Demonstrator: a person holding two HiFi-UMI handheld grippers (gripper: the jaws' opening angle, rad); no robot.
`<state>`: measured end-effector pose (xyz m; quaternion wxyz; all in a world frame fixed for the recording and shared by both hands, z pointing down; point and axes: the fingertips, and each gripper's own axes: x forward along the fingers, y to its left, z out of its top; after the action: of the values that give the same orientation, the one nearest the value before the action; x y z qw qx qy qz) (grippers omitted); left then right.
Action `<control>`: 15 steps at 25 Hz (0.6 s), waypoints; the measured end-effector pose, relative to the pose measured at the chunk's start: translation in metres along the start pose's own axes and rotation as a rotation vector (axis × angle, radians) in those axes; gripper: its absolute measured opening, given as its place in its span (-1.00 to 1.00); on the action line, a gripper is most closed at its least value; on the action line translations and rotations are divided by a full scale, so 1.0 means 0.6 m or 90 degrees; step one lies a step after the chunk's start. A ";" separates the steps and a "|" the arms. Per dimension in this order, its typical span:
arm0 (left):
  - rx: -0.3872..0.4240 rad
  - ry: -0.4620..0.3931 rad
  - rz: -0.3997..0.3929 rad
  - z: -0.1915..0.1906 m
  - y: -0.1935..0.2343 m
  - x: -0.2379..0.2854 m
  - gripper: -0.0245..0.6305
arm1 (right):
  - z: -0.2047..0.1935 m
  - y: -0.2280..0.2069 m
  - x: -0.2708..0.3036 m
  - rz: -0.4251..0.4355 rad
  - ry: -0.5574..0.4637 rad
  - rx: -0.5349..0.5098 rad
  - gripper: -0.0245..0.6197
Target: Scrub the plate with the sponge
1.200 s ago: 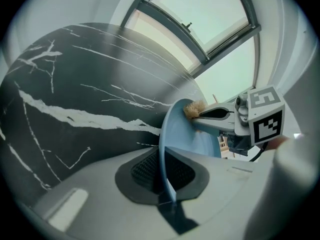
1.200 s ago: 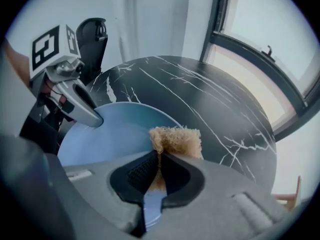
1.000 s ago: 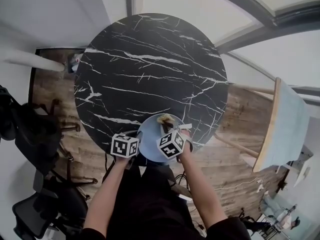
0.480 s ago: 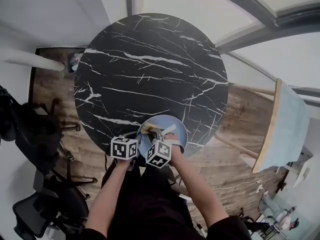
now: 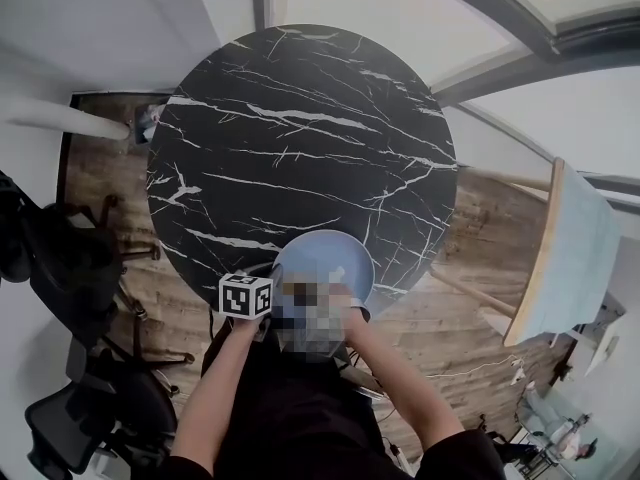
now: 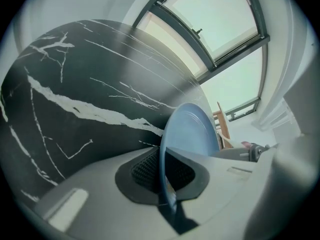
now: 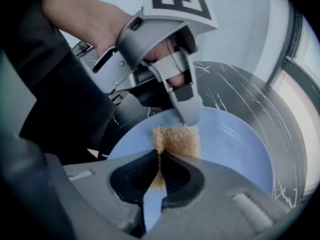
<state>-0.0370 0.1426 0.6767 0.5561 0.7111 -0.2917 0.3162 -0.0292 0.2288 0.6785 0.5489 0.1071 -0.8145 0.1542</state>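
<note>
My left tongs (image 6: 162, 171), angled down, clamp the round pale-blue plate (image 6: 192, 129) by its rim; my right tongs (image 7: 159, 171) pinch the tan scrubbing sponge (image 7: 177, 140) against its face.

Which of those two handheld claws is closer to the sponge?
Right. The right gripper pinches the sponge between its jaws, over the blue plate. The left gripper is clamped on the plate's rim, close beside the sponge.

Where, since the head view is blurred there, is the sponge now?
In the right gripper view, the sponge sits pinched in the right gripper, on the blue plate, just below the left gripper that clamps the plate's rim.
</note>
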 end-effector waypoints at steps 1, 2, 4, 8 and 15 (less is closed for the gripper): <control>-0.001 0.000 0.000 0.000 0.001 0.000 -0.87 | -0.003 0.013 0.001 0.018 0.002 0.001 -0.86; -0.002 0.000 0.001 0.000 0.001 0.000 -0.87 | -0.005 0.026 0.002 0.037 0.005 0.004 -0.86; -0.003 0.000 0.001 0.001 0.000 0.000 -0.86 | -0.009 0.046 0.004 0.070 0.009 0.018 -0.86; -0.002 -0.002 0.002 0.001 -0.001 0.002 -0.86 | -0.013 0.065 0.003 0.114 0.010 0.048 -0.86; 0.013 -0.010 0.008 0.007 -0.002 0.003 -0.85 | -0.028 0.100 -0.010 0.205 0.021 0.086 -0.86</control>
<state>-0.0342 0.1389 0.6767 0.5448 0.7171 -0.2972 0.3172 -0.0333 0.2909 0.6710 0.5221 0.0092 -0.7996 0.2966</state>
